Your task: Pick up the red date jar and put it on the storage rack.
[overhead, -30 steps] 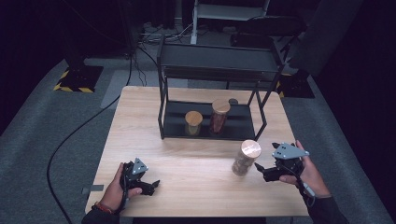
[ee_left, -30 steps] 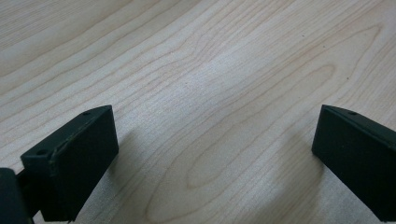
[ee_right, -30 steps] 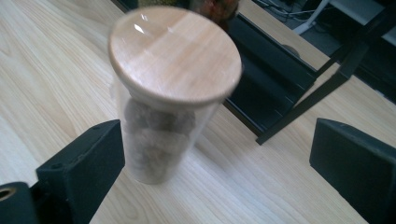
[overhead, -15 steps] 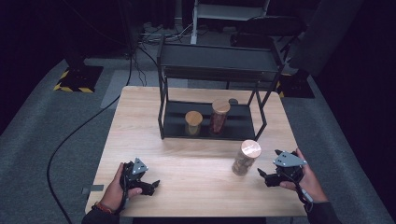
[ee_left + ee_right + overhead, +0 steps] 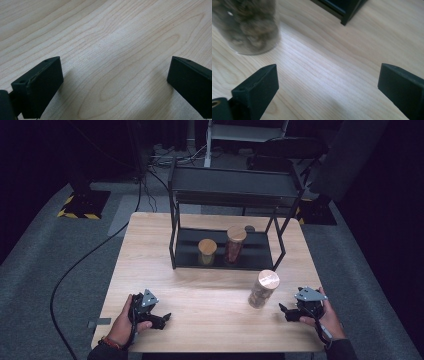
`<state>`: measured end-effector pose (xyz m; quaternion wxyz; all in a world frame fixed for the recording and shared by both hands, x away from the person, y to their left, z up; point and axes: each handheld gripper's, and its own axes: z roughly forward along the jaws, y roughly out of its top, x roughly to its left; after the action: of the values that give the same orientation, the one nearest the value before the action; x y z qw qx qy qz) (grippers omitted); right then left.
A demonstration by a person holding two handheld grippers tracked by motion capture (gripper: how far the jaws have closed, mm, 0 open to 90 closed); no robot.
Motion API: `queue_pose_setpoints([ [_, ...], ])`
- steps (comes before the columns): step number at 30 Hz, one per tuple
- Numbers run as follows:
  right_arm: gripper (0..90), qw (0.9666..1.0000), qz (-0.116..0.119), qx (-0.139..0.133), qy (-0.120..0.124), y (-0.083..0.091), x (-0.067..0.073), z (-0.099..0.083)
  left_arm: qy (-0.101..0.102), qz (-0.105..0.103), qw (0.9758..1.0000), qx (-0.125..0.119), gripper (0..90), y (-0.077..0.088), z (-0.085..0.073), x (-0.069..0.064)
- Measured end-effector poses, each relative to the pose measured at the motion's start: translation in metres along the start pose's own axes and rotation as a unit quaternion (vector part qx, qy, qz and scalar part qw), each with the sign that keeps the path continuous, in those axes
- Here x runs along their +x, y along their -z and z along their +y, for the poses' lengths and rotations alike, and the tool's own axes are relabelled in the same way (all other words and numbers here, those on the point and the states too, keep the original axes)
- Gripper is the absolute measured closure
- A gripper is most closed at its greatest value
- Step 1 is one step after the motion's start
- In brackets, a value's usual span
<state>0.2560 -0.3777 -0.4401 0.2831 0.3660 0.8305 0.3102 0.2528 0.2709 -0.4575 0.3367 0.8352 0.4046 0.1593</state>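
Observation:
A clear glass jar [image 5: 262,288] with a copper-coloured lid stands on the wooden table [image 5: 210,285], right of centre. Its brown, lumpy contents show through the glass of the jar [image 5: 247,25] in the right gripper view. My right gripper [image 5: 286,313] rests low over the table just right of the jar, open and holding nothing. My right gripper [image 5: 325,87] has only bare wood between its jaws. Near the front left edge, my left gripper [image 5: 162,319] sits on the table, open and empty. The left gripper [image 5: 112,85] looks down on plain wood grain.
A black two-level metal shelf [image 5: 227,195] stands at the back of the table. On its lower tray are a short jar [image 5: 207,251] and a taller jar [image 5: 234,243], both with wooden lids. One shelf foot [image 5: 348,10] shows ahead of the right gripper.
My right hand has sunk toward the table and drawn back toward the front edge, away from the jar. The left hand has not moved.

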Motion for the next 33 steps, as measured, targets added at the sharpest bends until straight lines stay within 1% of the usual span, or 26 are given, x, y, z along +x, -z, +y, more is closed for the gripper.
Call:
queue_pose_setpoints([
  [5, 3.2, 0.9997, -0.001, -0.002, -0.024, -0.003, -0.004, -0.010, 0.000, 0.000, 1.0000, 0.000, 0.2, 0.000, 0.000, 0.000],
  [8, 3.2, 0.9995, 0.001, 0.002, -0.031, -0.006, -0.006, -0.013, 0.000, 0.000, 1.0000, 0.000, 0.2, 0.000, 0.000, 0.000],
  [14, 2.8, 0.9988, 0.012, 0.007, -0.047, -0.009, -0.009, -0.020, 0.000, 0.000, 1.0000, 0.000, 0.2, 0.000, 0.000, 0.000],
  [19, 2.2, 0.9975, 0.021, 0.003, -0.068, -0.009, -0.015, -0.027, 0.000, 0.000, 1.0000, 0.000, 0.2, 0.000, 0.000, 0.000],
  [21, 1.8, 0.9961, 0.030, 0.009, -0.082, -0.010, -0.020, -0.026, 0.000, 0.000, 1.0000, 0.000, 0.2, 0.000, 0.000, 0.000],
  [23, 0.4, 0.9950, 0.034, 0.015, -0.093, -0.010, -0.023, -0.026, 0.000, 0.000, 1.0000, 0.000, 0.2, 0.000, 0.000, 0.000],
  [26, 0.4, 0.9938, 0.039, 0.019, -0.102, -0.010, -0.027, -0.026, 0.000, 0.000, 1.0000, 0.000, 0.2, 0.000, 0.000, 0.000],
  [28, 0.4, 0.9923, 0.046, 0.023, -0.113, -0.010, -0.032, -0.027, 0.000, 0.000, 1.0000, 0.000, 0.2, 0.000, 0.000, 0.000],
  [33, 0.4, 0.9919, 0.043, 0.024, -0.117, -0.008, -0.034, -0.030, 0.000, 0.000, 1.0000, 0.000, 0.2, 0.000, 0.000, 0.000],
])
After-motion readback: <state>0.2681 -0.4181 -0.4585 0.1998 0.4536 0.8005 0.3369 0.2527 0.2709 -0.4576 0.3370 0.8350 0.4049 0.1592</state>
